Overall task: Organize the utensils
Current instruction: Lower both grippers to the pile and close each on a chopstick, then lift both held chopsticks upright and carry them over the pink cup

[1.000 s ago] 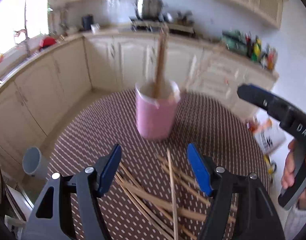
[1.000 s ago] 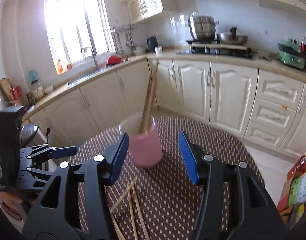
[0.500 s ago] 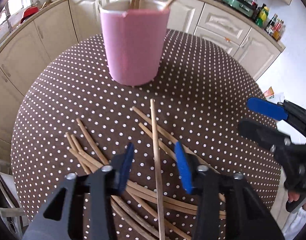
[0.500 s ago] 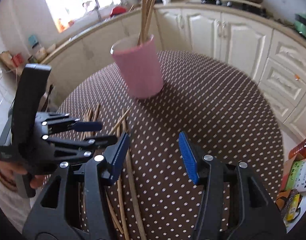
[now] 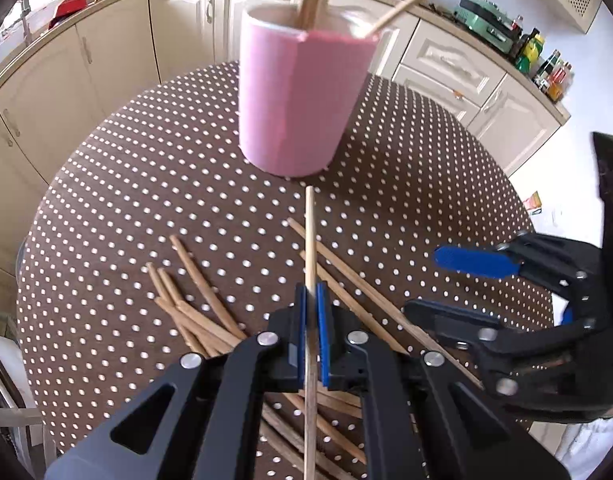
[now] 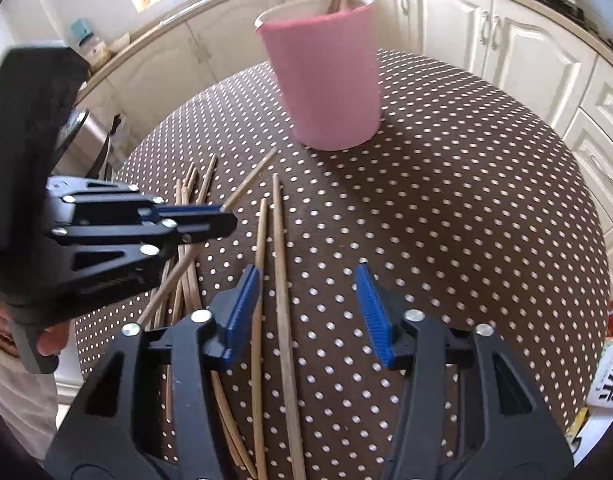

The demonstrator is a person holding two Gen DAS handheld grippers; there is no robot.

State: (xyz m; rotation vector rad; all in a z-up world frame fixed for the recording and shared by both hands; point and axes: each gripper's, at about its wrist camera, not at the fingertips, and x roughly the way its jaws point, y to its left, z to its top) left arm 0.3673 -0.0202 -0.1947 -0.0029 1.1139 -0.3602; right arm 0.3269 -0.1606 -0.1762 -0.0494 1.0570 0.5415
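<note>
A pink cup [image 5: 302, 100] with a few chopsticks in it stands at the far side of the round dotted table [image 5: 426, 168]. Several loose wooden chopsticks [image 5: 198, 292] lie in front of it. My left gripper [image 5: 311, 312] is shut on one chopstick [image 5: 309, 240] that points toward the cup. In the right wrist view the left gripper [image 6: 226, 216] shows at the left with that chopstick [image 6: 248, 182] poking out. My right gripper [image 6: 306, 292] hangs low over the table with its jaws closing. A chopstick [image 6: 280, 264] lies between them, and the pads do not touch it.
Cream kitchen cabinets [image 5: 446, 60] curve round behind the table. Bottles [image 5: 546, 72] stand on the counter at the right. Packages [image 6: 606, 376] lie on the floor past the table's right edge. A person's hand [image 6: 50, 336] holds the left gripper's handle.
Both grippers have sunk toward the table and tilted down. The left jaws closed on one chopstick. The right jaws have narrowed a little over the chopsticks on the right.
</note>
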